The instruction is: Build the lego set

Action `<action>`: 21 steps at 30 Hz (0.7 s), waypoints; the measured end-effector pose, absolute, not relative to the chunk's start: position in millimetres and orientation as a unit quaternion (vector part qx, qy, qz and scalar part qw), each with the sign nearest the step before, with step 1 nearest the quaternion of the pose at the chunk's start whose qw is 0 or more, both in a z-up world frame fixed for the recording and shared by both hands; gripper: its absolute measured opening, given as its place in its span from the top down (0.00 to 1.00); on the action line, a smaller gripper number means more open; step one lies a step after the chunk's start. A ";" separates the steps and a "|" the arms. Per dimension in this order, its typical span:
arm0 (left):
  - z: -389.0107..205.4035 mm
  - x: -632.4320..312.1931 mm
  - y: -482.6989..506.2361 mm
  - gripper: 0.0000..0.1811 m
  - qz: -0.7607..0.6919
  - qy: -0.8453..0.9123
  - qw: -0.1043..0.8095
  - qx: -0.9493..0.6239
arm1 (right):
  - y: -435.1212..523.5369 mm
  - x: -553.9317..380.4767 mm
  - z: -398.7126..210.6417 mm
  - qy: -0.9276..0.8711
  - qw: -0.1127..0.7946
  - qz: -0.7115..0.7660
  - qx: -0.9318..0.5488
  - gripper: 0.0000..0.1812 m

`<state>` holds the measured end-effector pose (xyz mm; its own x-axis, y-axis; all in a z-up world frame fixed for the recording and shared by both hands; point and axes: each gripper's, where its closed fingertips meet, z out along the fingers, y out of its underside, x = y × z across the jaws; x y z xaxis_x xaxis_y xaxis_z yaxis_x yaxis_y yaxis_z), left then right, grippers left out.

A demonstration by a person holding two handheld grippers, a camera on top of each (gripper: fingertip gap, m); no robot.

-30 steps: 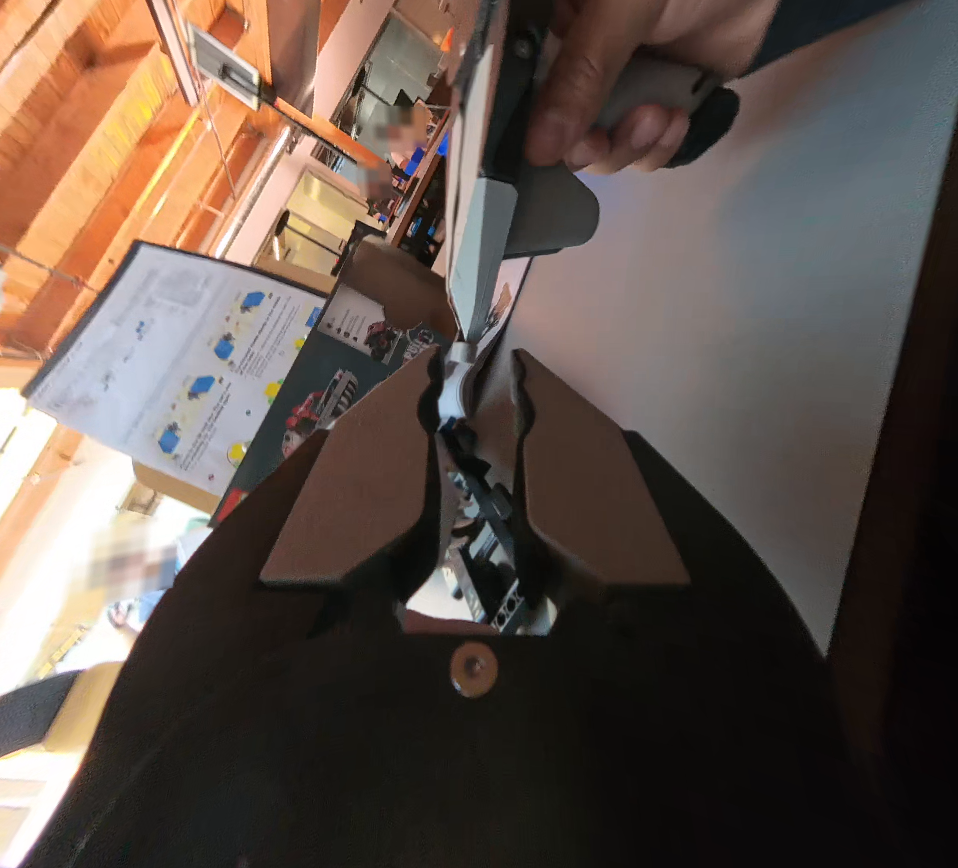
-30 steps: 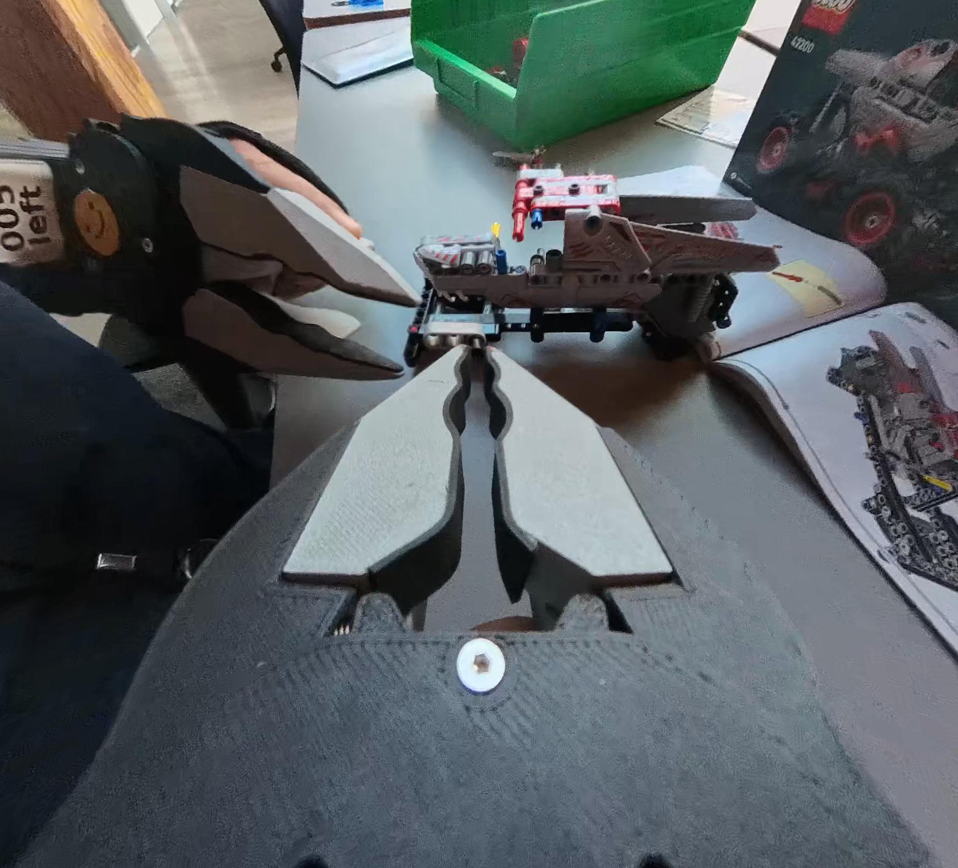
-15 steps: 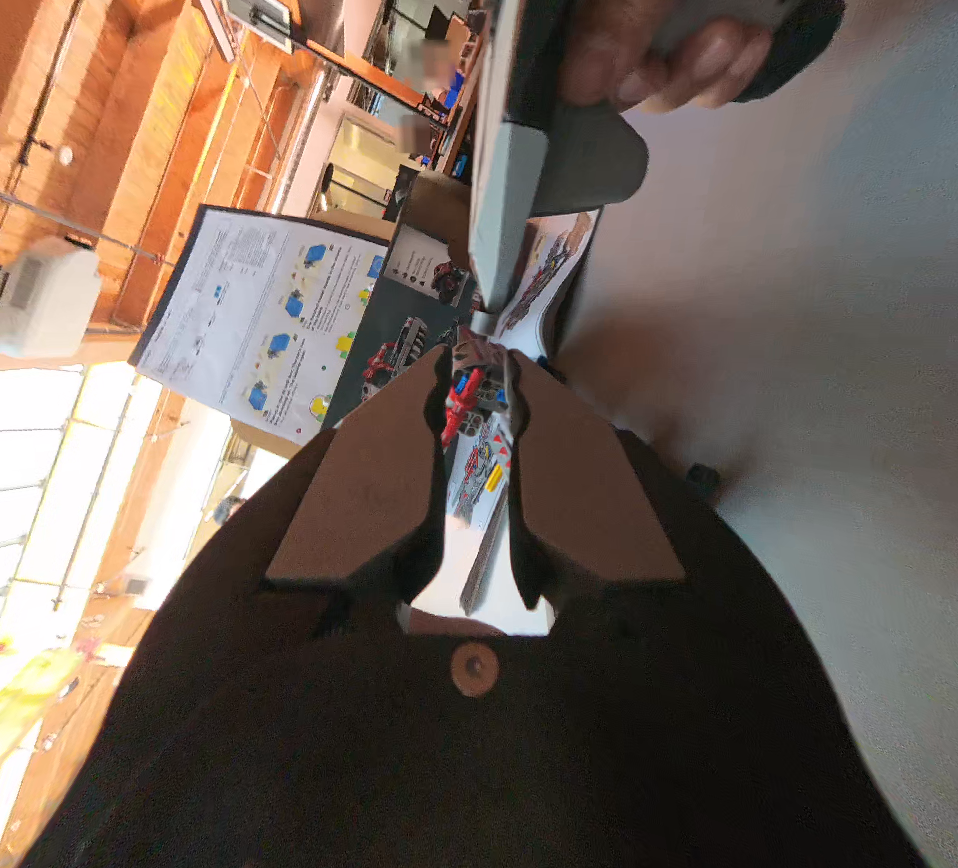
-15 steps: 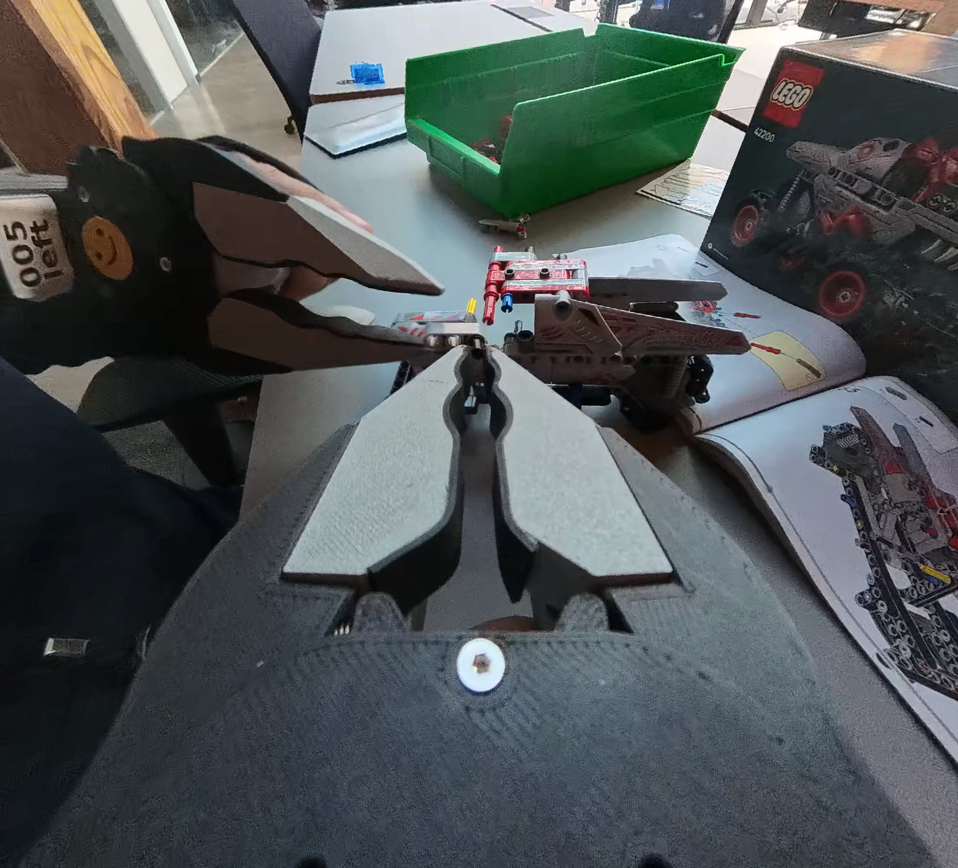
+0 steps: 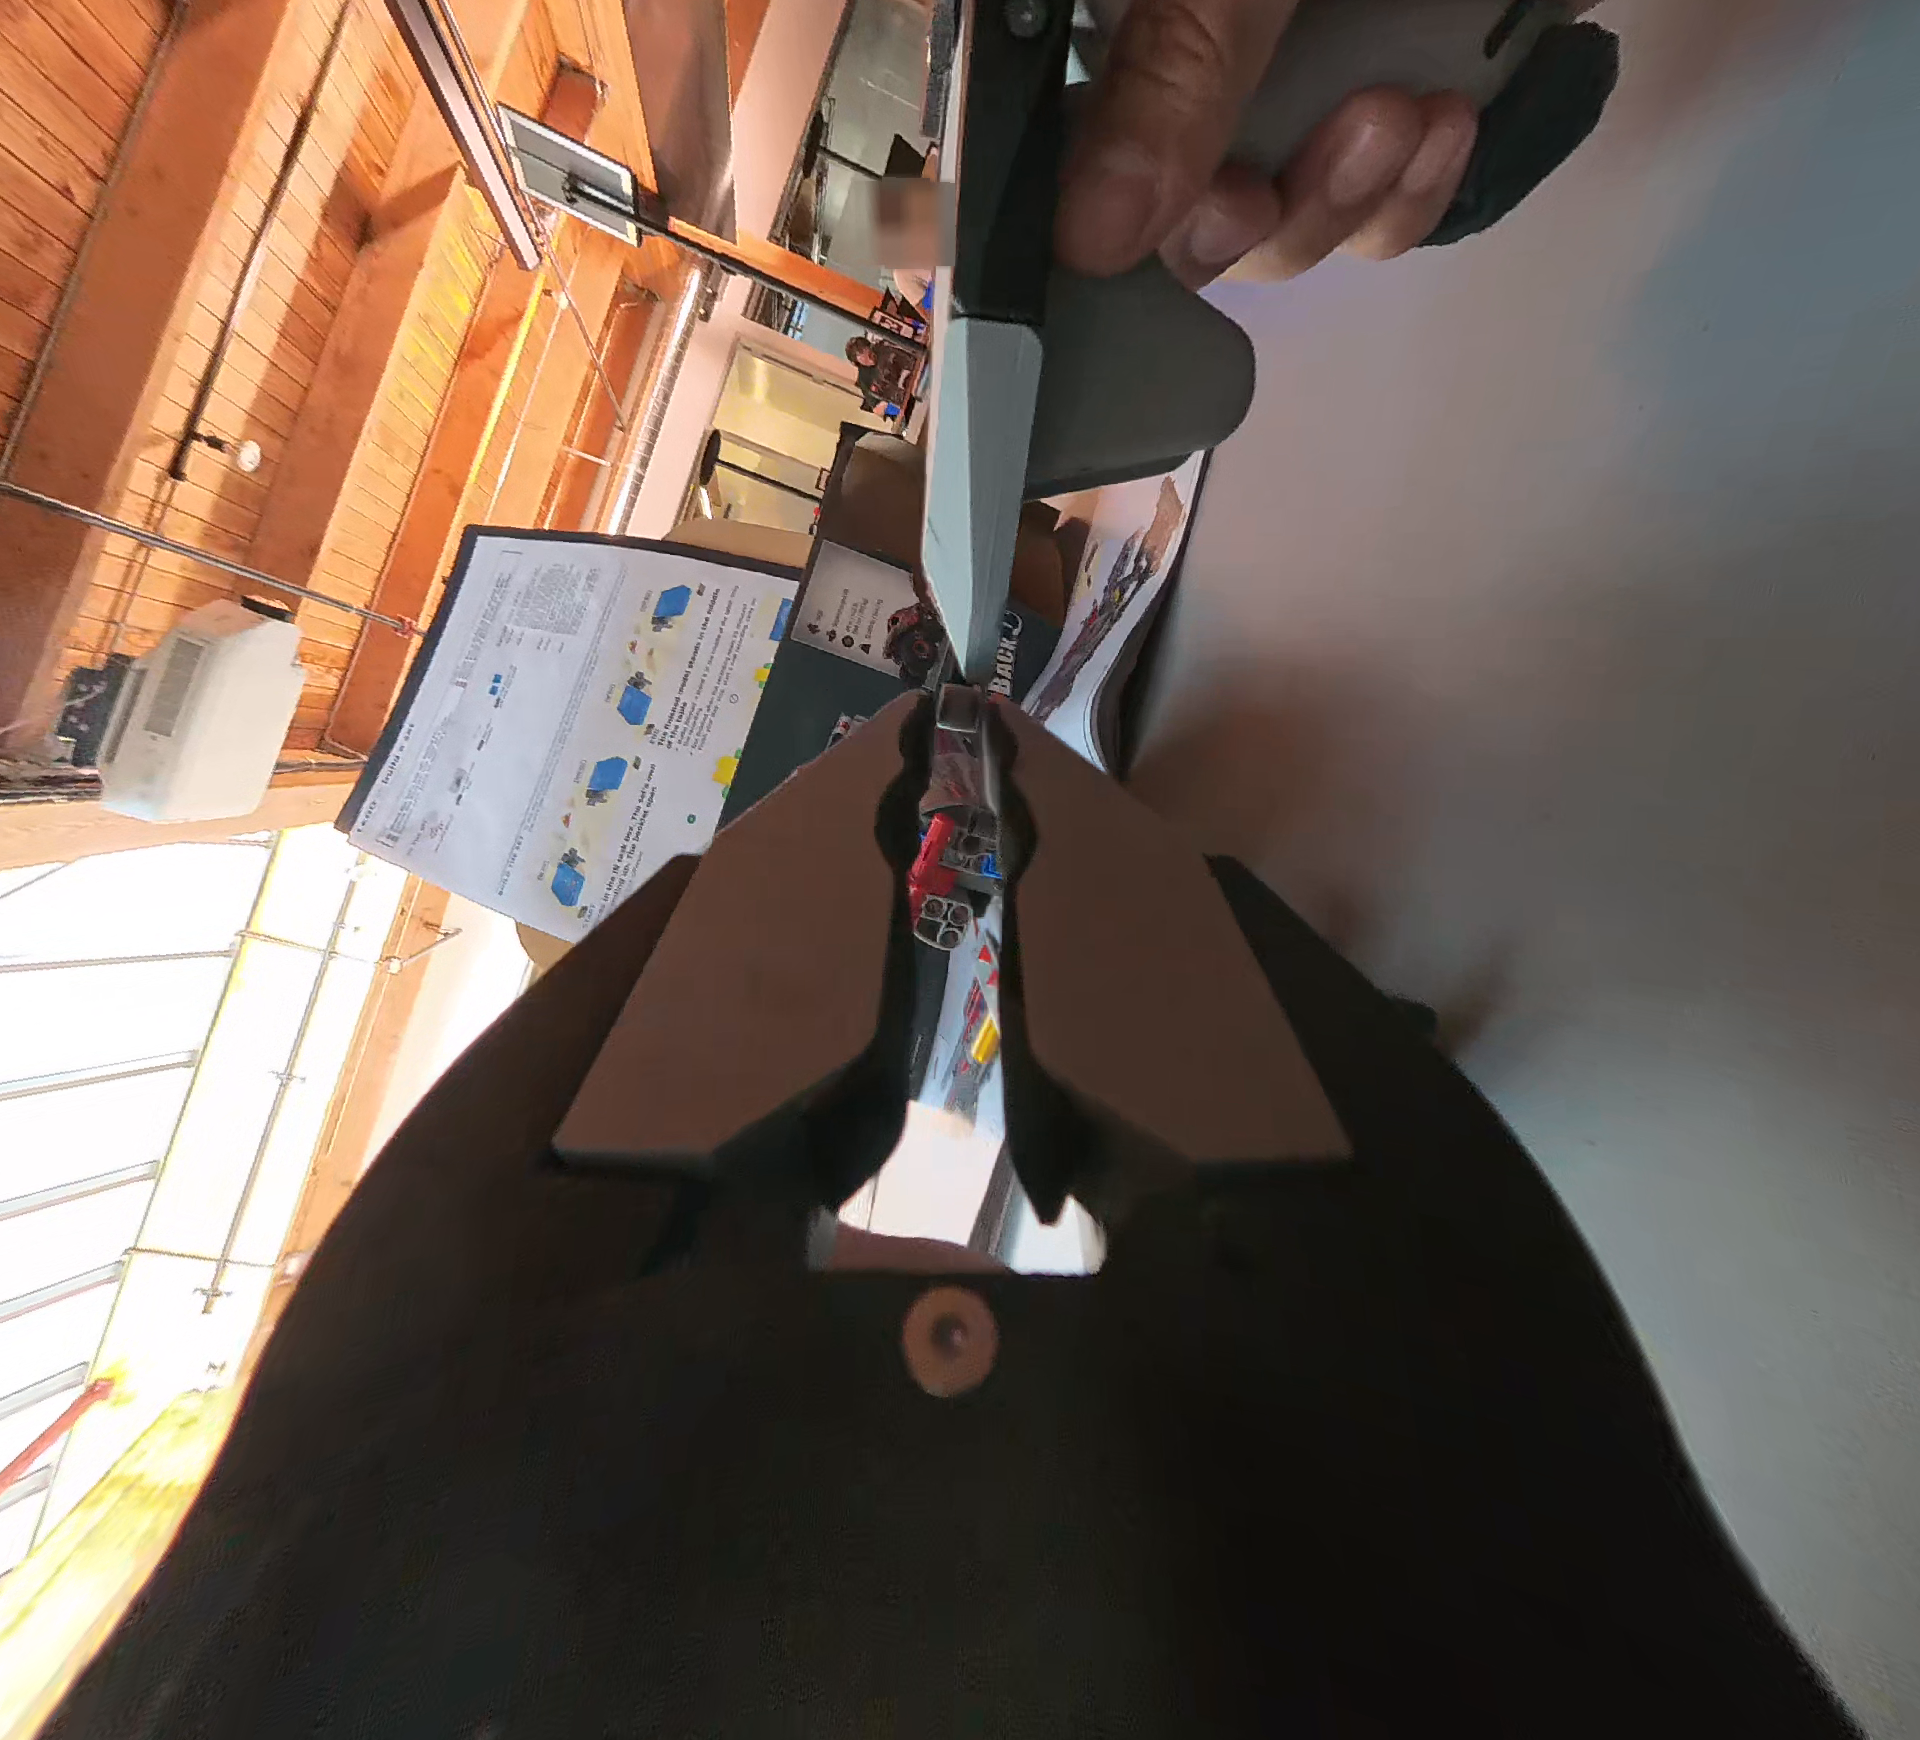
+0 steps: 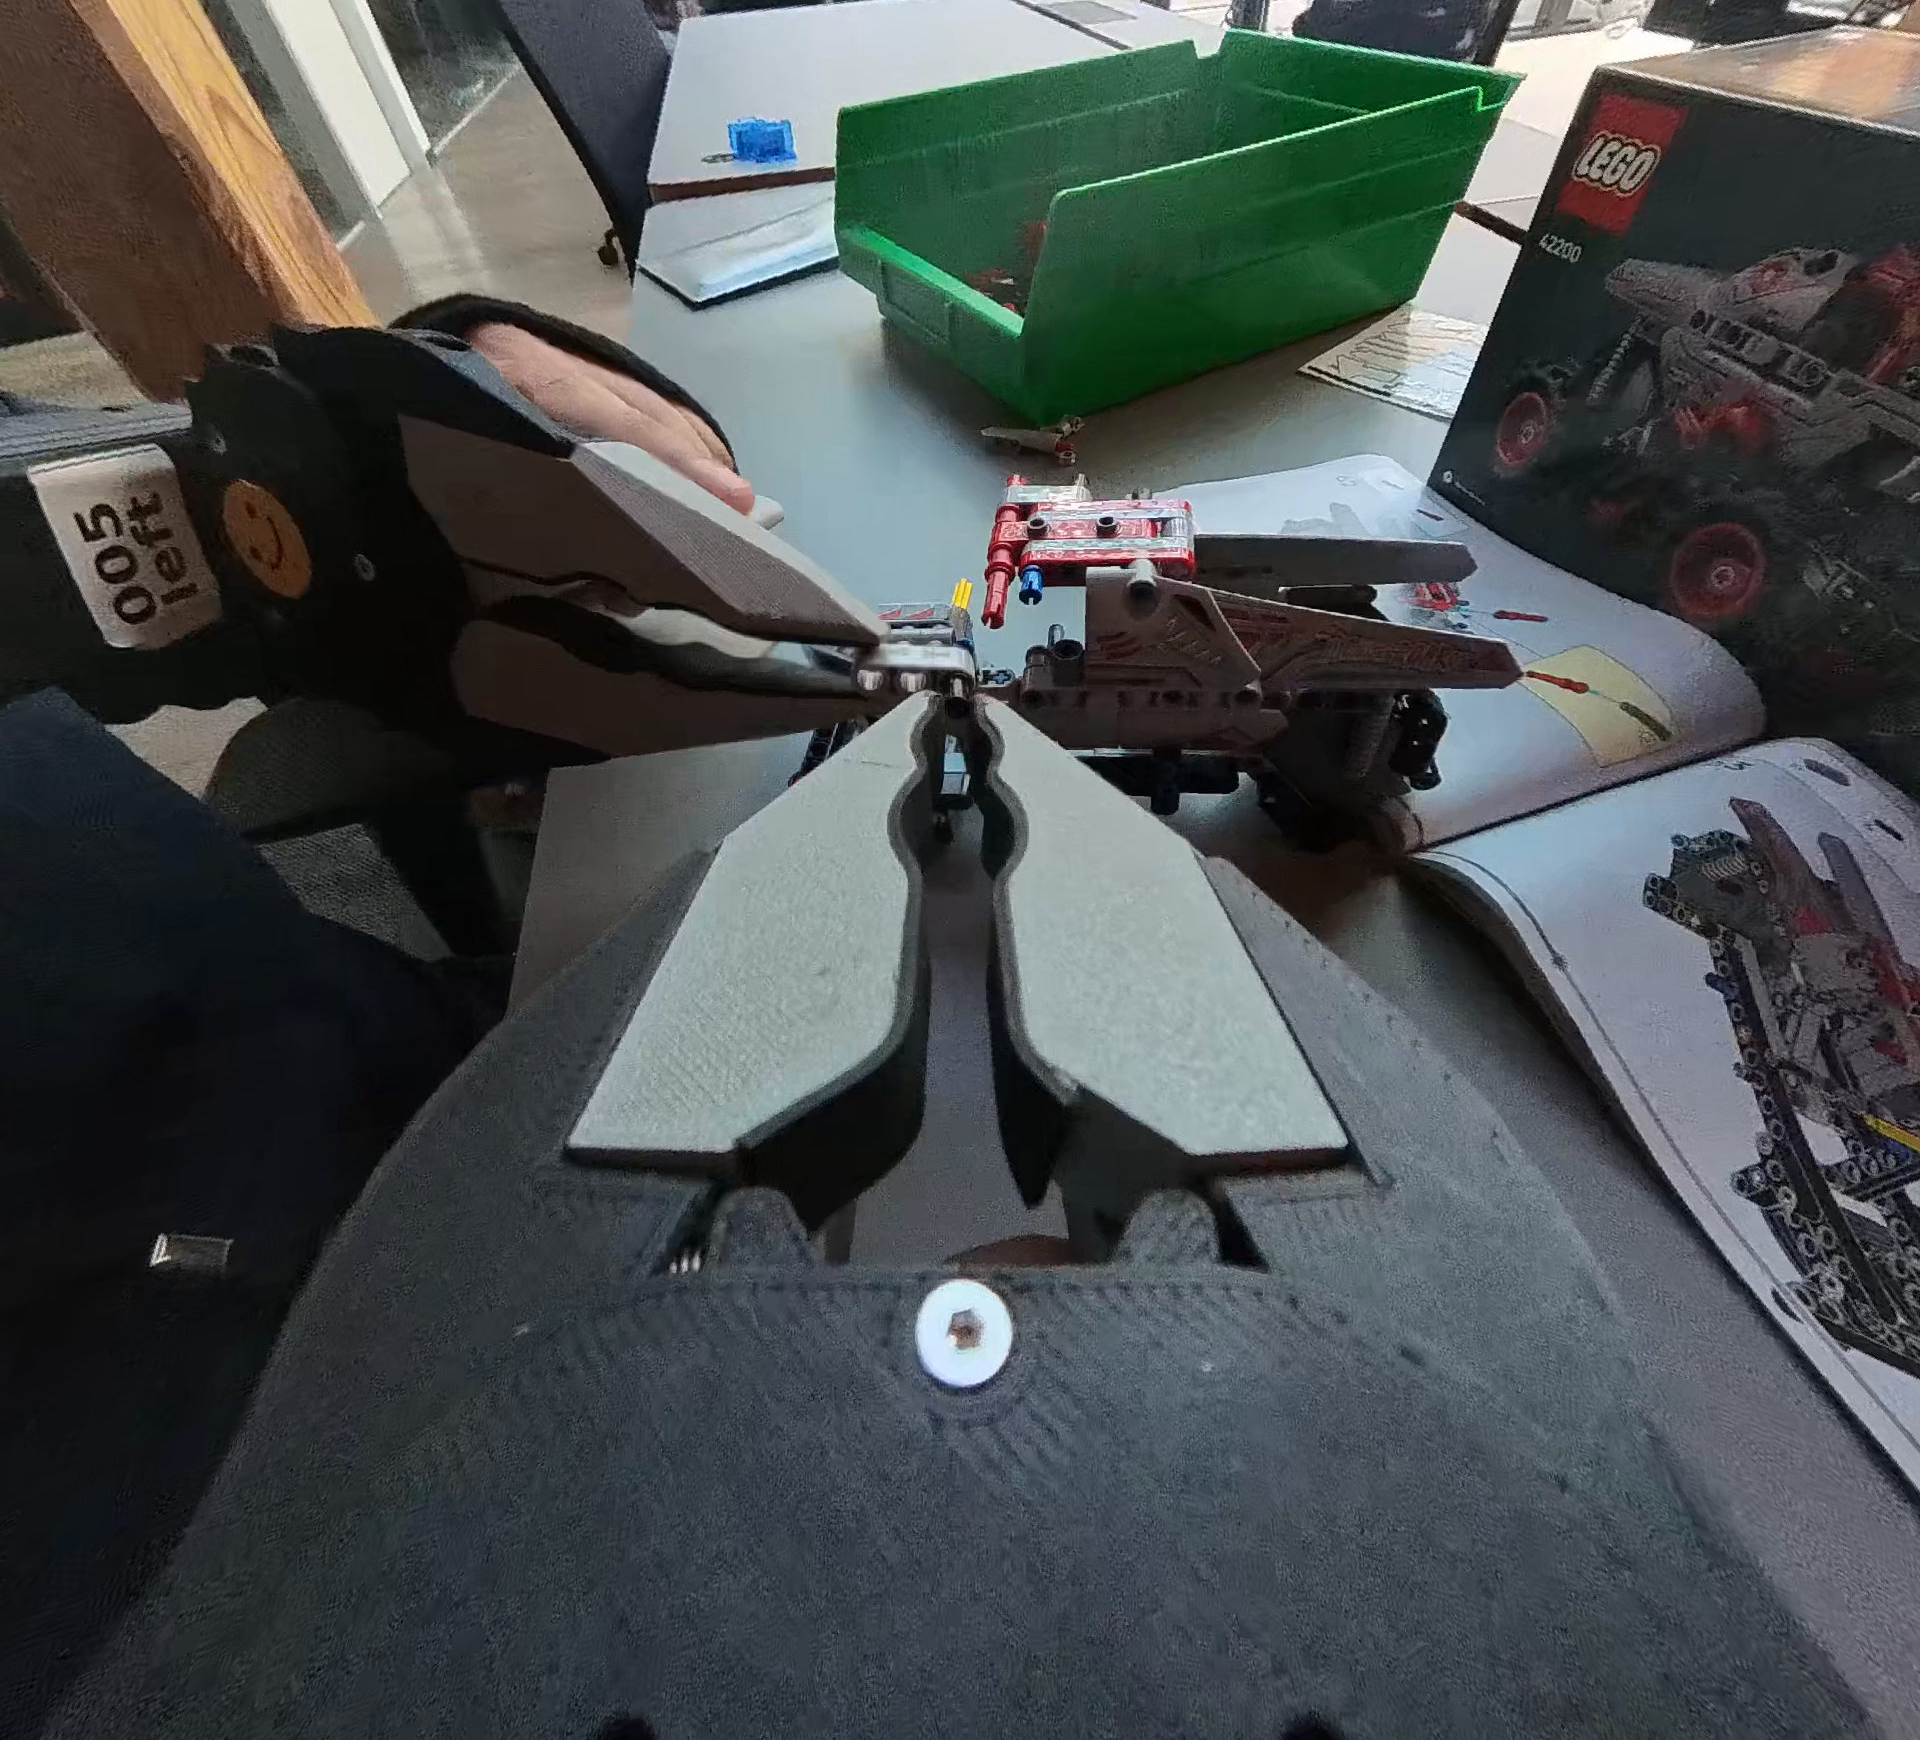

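Right tool (image 6: pixel 956 703) pinches the model's front end; left tool (image 6: pixel 883 651), open beside it a second ago, now clamps the grey beam (image 6: pixel 914 667) there. Lego model (image 6: pixel 1174 662) is lifted off the surface (image 6: pixel 883 443); bin (image 6: pixel 1143 194) beyond. Assembly can proceed
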<state>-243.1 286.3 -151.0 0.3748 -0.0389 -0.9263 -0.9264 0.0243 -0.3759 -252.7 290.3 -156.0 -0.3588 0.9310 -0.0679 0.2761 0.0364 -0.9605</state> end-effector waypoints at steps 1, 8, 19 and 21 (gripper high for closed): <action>-151.2 -243.9 287.0 0.97 0.379 0.408 0.585 -0.590 | 289.6 -252.4 -155.9 -0.645 0.317 0.515 -0.467 0.99; -151.6 -243.6 285.8 0.97 0.378 0.420 0.580 -0.587 | 286.3 -249.6 -154.6 -0.642 0.302 0.527 -0.467 0.99; -149.7 -243.0 285.5 0.98 0.395 0.420 0.579 -0.577 | 277.1 -250.1 -152.8 -0.647 0.277 0.539 -0.462 0.88; -150.3 -242.5 284.5 0.98 0.394 0.423 0.578 -0.577 | 276.1 -249.8 -153.4 -0.649 0.271 0.541 -0.461 0.88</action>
